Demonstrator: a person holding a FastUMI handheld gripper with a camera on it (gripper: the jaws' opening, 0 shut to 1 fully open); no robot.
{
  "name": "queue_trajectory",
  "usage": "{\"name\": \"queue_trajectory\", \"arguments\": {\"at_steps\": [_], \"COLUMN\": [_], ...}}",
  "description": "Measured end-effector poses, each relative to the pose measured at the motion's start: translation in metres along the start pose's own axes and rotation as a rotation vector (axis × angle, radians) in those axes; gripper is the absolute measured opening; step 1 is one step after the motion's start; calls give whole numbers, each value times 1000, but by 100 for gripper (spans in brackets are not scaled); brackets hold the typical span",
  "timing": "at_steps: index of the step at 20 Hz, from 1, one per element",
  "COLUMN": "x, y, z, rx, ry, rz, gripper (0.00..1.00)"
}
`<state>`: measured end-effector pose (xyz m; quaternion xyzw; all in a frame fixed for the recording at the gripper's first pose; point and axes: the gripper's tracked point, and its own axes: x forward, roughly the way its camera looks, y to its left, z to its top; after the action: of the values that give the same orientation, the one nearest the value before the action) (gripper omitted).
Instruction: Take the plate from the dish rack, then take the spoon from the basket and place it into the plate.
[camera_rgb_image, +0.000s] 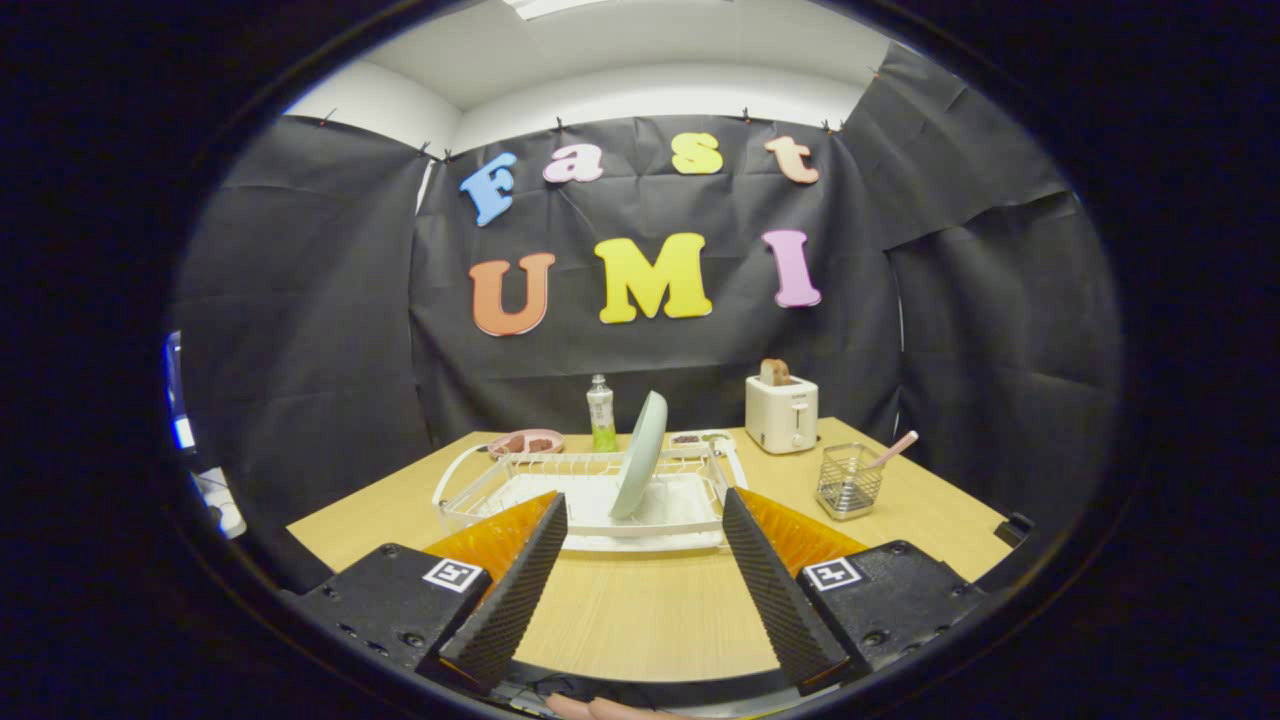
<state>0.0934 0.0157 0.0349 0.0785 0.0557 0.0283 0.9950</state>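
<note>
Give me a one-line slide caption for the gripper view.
Open gripper faces the upright plate in the dish rack, spoon waiting in the wire basket nearby.

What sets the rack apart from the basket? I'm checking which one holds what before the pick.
The rack is white, wide and low, and lies just ahead of the open gripper; the basket is a small, upright metal mesh cup off to the right. The rack holds a pale green plate standing on edge; the basket holds a spoon with a pink handle leaning out. Both are open wire holders on the wooden table.
</note>
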Motion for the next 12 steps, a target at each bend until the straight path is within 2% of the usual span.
{"name": "queue_trajectory", "arguments": {"at_steps": [7, 10, 12], "x": [115, 159, 180], "y": [-2, 5, 1], "z": [52, 63, 75], "rx": [-2, -97, -169], "ry": [122, 277, 342], "rz": [20, 60, 31], "gripper": [100, 100, 100]}}
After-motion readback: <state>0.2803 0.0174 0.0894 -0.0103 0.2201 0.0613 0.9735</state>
